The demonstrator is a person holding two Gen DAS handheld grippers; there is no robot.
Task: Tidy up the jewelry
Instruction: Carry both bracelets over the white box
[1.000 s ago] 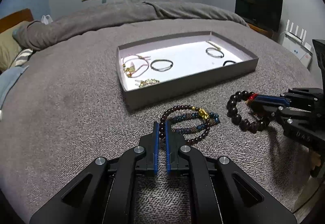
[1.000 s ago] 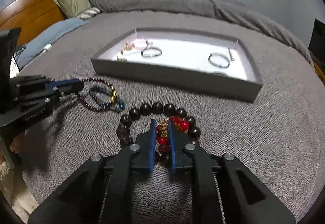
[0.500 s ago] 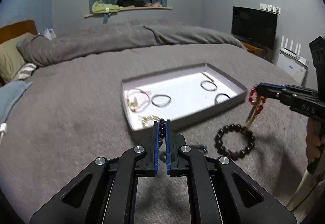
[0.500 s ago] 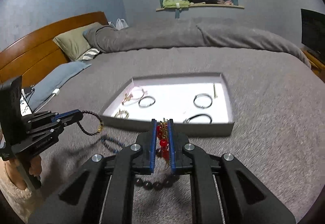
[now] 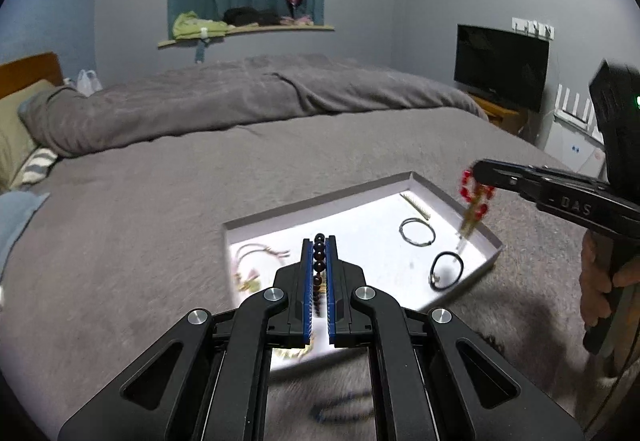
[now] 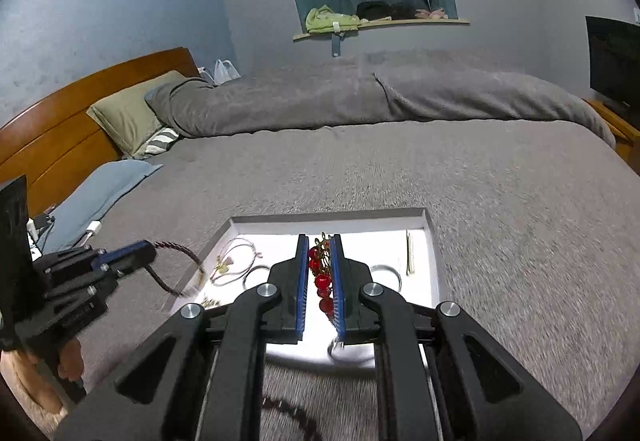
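Observation:
My left gripper (image 5: 319,241) is shut on a dark beaded bracelet (image 5: 319,255) and holds it raised above the near left part of the grey tray (image 5: 320,203). It also shows in the right wrist view (image 6: 144,253), the bracelet (image 6: 176,269) hanging from it. My right gripper (image 6: 319,239) is shut on a red bead and gold piece (image 6: 322,281) above the tray (image 6: 332,217). In the left wrist view the right gripper (image 5: 482,175) holds the red piece (image 5: 474,201) over the tray's right side.
The tray holds black rings (image 5: 417,231), a pink cord bracelet (image 5: 256,253) and a thin bar (image 5: 415,206). A large dark bead bracelet (image 6: 292,413) and a blue bracelet (image 5: 340,407) lie on the grey bed cover in front of the tray. A TV (image 5: 502,65) stands at right.
Both grippers have lifted their jewelry off the bed cover and moved forward over the tray. The large dark bead bracelet and blue bracelet stayed on the cover.

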